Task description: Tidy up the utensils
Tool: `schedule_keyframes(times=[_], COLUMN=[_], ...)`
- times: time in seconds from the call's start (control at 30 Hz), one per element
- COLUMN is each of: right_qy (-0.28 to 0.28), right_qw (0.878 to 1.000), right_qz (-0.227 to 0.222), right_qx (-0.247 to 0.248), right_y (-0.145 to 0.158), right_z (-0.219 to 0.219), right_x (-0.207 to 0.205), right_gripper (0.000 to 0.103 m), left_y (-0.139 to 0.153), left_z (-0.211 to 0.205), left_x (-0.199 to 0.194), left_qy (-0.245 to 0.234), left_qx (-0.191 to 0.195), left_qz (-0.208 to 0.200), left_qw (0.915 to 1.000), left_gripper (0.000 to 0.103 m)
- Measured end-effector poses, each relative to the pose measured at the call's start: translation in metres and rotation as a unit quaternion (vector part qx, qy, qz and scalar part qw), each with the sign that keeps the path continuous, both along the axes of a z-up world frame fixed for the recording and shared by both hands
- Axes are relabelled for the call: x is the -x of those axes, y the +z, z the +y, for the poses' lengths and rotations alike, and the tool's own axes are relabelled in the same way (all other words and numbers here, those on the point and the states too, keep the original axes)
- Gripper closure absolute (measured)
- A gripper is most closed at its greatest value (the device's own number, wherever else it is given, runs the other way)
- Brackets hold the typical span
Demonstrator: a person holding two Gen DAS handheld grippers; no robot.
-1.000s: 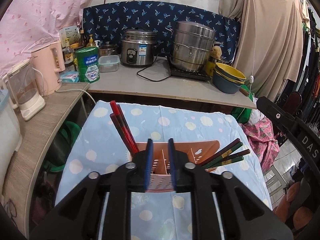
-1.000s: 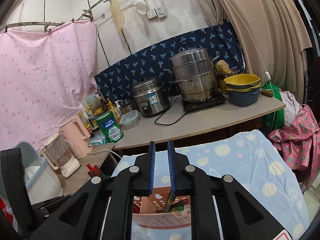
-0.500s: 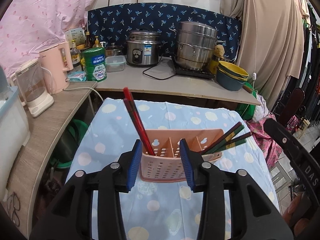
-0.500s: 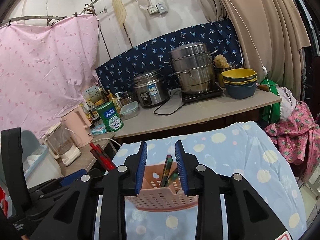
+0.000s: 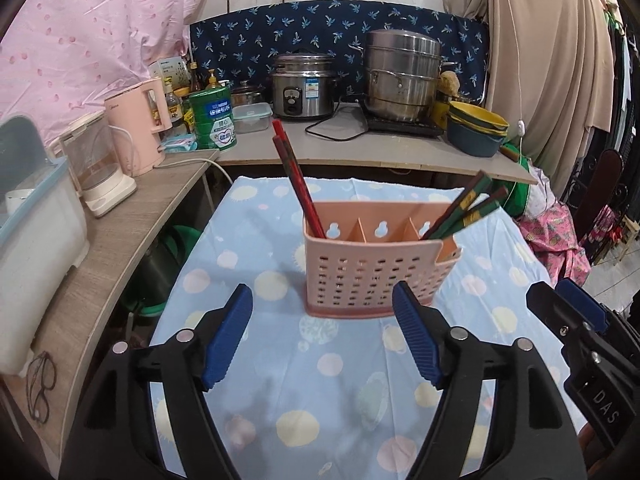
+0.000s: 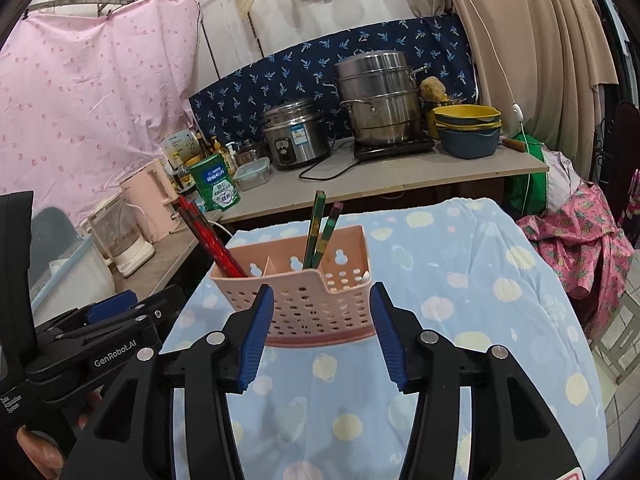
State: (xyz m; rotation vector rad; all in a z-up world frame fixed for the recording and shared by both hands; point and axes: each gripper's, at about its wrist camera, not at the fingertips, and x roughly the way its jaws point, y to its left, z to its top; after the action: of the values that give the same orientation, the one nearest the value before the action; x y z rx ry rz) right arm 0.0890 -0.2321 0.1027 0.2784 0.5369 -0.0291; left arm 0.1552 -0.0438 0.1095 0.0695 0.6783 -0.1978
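Chopsticks upright in pink caddy, L hand-held gripper & R hand-held gripper opening (nothing gripped)

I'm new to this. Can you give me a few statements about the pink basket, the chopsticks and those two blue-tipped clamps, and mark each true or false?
1. The pink holder stands on the dotted blue cloth. True.
2. The red chopsticks and green chopsticks share one compartment. False: they stand at opposite ends.
3. The left gripper grips the holder. False: its jaws are opening, nothing between them.
4. The right gripper holds a chopstick. False: its opening jaws hold nothing.
5. The middle compartment looks empty. True.
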Motion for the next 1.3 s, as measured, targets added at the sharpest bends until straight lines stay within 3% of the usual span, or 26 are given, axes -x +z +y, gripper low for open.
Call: schedule_keyframes(times=[0.07,0.23,0.37,0.7,1.03,1.3], right_qy=[-0.001,-0.006,-0.014,-0.017,-0.011,-0.024], right_qw=[1.000,1.000,0.999,0.998,0.997,0.997], right_qz=[0.009,0.029,0.035,0.049,0.063,0.064], right_qx=[0.002,0.003,0.018,0.032,0.039,0.041], right_y=[-0.008,-0.025,-0.032,-0.046,-0.057,-0.062], right_z=[0.001,0.002,0.005,0.007,0.010,0.007], right_x=[0.005,0.015,0.023,0.032,0.037,0.039], right_gripper=[0.053,0.052,0.046,0.043,0.019,0.016], left_y=[-0.005,-0.018,-0.027,-0.045,-0.058,-0.064], left_z=[0.000,0.002,0.006,0.012,0.018,0.021], left_x=[0.006,0.017,0.023,0.031,0.033,0.035], left_qy=[0.003,0.007,0.013,0.024,0.033,0.038], left_qx=[-0.007,-0.022,-0.027,-0.035,-0.039,-0.045], left_qz=[0.000,0.006,0.011,0.025,0.043,0.048], left_qw=[1.0000,0.9997,0.9995,0.9988,0.9978,0.9971], left_gripper=[0.027,0.025,0.017,0.011,0.010,0.009])
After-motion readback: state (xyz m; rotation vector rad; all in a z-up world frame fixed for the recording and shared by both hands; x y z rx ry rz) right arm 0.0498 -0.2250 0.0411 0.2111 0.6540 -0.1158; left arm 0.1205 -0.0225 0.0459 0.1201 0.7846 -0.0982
